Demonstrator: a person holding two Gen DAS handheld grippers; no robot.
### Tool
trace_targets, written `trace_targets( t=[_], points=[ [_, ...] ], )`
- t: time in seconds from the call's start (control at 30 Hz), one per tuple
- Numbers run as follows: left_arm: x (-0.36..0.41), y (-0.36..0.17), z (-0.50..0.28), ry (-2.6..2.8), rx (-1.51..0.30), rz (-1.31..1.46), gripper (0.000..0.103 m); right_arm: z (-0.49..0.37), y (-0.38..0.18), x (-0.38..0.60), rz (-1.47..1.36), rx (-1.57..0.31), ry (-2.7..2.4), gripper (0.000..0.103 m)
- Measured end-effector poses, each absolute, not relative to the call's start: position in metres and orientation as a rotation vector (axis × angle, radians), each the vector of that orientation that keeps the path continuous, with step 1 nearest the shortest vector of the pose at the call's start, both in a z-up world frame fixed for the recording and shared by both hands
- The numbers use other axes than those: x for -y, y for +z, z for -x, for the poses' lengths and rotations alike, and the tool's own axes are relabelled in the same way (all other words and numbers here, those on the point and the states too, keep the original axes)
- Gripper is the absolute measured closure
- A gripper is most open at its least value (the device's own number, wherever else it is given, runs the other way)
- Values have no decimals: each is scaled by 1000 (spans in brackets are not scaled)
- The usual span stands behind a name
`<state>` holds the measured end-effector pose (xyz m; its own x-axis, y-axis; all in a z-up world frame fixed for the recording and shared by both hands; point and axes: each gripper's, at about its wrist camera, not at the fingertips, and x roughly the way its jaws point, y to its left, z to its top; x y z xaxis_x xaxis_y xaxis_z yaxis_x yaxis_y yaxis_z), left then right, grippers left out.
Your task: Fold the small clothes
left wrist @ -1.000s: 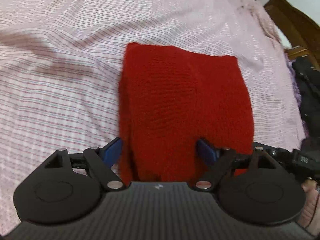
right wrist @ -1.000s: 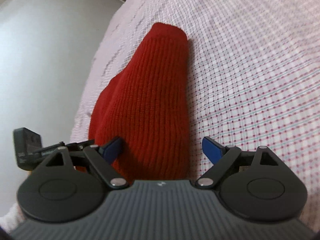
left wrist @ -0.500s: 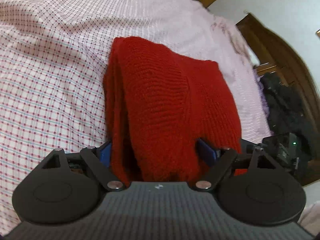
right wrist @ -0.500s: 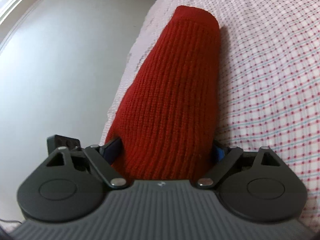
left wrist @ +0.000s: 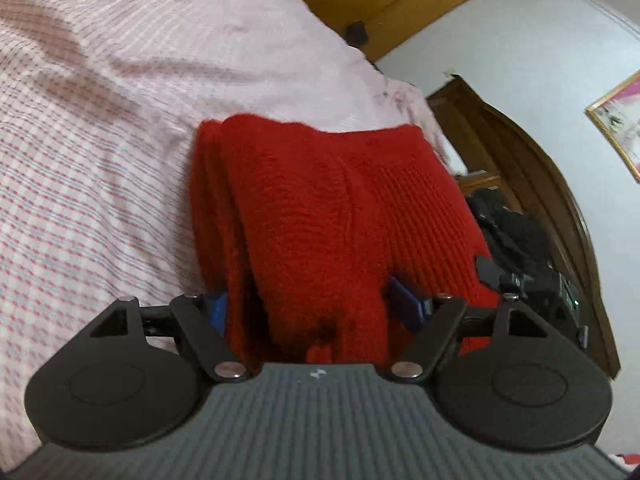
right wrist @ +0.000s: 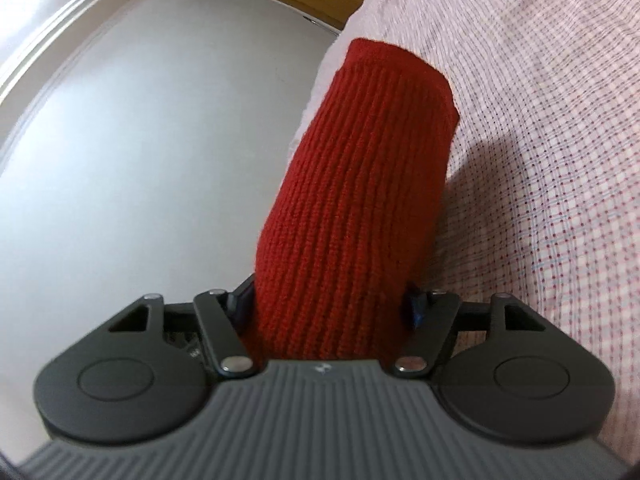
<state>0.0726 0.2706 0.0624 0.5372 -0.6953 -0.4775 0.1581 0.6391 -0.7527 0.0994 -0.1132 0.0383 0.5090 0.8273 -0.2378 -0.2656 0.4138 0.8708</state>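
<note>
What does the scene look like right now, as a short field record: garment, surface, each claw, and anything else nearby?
garment: red knitted garment, folded into thick layers, near end lifted off the sheet
surface: pink checked bedsheet
left claw: jaws have just been closing; pads pressed on the folded layers
right claw: jaws have just been closing; clamped on the garment's side edge
background: wooden headboard, dark clothes beside the bed, grey wall
fold state: bundle held by both claws, not yet laid down

Red knit garment (left wrist: 320,216), seemingly pink-checked sheet (left wrist: 100,152)
</note>
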Motion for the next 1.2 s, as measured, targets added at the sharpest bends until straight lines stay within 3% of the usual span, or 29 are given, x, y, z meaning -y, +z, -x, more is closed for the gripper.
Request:
trace_targets(
  t=[0.5,0.7,0.93,1.2],
  points=[
    [-150,90,-13,-701,-939,532,23,-31,36,234,-936,-758,647,33],
    [-105,92,0,-654,-950,310,24,-32,5,254,-874,-822,545,32],
    [-77,81,5,-604,-933,177,23,-17,-19,264,-840,-772,546,27],
    [-57,105,13,-559,-878,110,23,16,21,262,-632,-666,411,26]
  ],
)
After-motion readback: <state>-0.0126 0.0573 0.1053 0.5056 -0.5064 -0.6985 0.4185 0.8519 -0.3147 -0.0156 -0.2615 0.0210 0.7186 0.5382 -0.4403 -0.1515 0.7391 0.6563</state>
